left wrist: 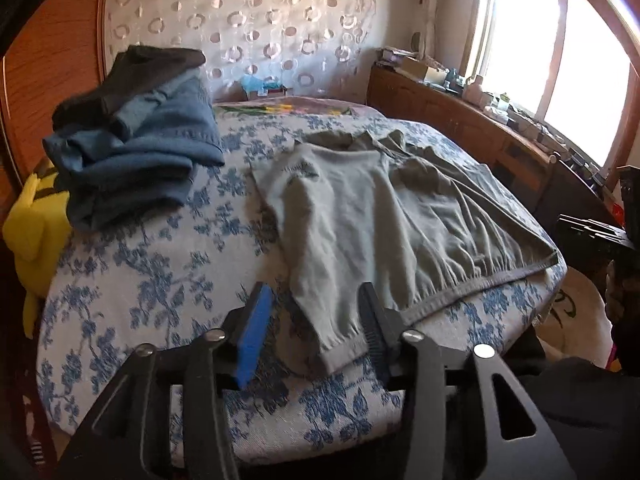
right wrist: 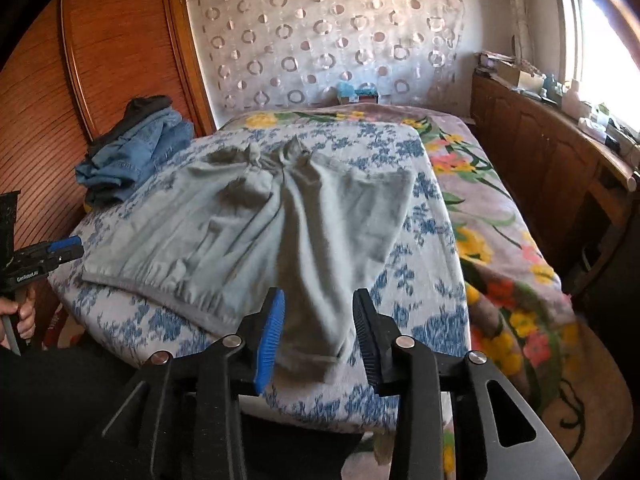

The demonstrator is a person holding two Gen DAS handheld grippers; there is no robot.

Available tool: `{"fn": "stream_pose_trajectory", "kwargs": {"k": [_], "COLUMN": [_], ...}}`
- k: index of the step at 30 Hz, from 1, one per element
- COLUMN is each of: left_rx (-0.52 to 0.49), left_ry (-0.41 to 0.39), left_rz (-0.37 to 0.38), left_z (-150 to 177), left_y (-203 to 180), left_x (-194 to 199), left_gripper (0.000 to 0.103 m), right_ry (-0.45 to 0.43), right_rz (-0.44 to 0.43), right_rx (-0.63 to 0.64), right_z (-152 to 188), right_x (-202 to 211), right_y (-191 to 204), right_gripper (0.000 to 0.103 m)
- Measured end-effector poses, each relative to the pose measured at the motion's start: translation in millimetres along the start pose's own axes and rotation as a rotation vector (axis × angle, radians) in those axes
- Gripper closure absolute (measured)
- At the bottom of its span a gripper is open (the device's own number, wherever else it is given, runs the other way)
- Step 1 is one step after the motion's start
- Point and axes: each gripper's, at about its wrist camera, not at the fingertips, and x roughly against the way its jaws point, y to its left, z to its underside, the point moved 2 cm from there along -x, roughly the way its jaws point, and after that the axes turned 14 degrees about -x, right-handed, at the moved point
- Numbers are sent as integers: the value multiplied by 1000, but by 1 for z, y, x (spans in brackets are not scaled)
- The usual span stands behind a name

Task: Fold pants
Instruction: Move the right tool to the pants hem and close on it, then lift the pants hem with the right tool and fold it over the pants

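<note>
The grey pants (left wrist: 384, 216) are lying spread out on the blue-flowered bedspread (left wrist: 152, 264), partly folded, with the elastic waistband running along the near edge of the bed and one leg end pointing back toward the person.

The left gripper (left wrist: 316, 328) is hovering just above that near edge. Its jaws are standing apart, the blue pad (left wrist: 254, 344) to one side and the black ribbed finger (left wrist: 374, 332) to the other. The cuffed leg end is lying between and just below them, and neither pad is pressing on the cloth.

The right gripper (right wrist: 318, 336) is hanging over the other side of the pants (right wrist: 256, 220), its jaws also parted with a hanging fold of grey cloth in the gap. The cloth is blurred there, and no pad is seen pinching it. Far off to its left, a hand (right wrist: 22, 314) is holding the handle of the other tool.

Ahead and to the left of both grippers, well apart from the pants, a heap of blue and dark clothes (left wrist: 136, 136) is sitting on the bed. A yellow cloth (left wrist: 36, 232) is drooping off the bed's side beside that heap.
</note>
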Motion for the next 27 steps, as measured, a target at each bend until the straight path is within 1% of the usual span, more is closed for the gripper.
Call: {"fn": "stream_pose_trajectory", "kwargs": {"k": [2, 3, 6, 9, 11, 15, 24, 27], "left_rx": [-3, -7, -24, -27, -24, -21, -59, -64], "left_ry": [-17, -34, -34, -33, -30, -22, -7, -7], "left_rz": [-11, -16, -42, -31, -17, 15, 9, 8], "left_z": [-4, -8, -15, -20, -21, -24, -33, -35], "left_y": [2, 4, 6, 9, 11, 10, 8, 8], "left_x": [0, 0, -6, -16, -24, -37, -56, -59], "left_gripper": [26, 22, 20, 20, 20, 20, 20, 20], "right_ry": [-12, -15, -31, -40, -35, 5, 92, 95], "right_rz": [3, 3, 1, 19, 29, 73, 129, 134], "right_rx": [-3, -9, -14, -3, 0, -3, -14, -21], "right_z": [-5, -8, -19, -29, -35, -49, -80, -95], "right_x": [-7, -11, -28, -49, -64, -98, -163, -174], "right_y": [0, -1, -4, -9, -15, -29, -44, -46], "right_gripper": [64, 64, 64, 62, 59, 59, 59, 59]}}
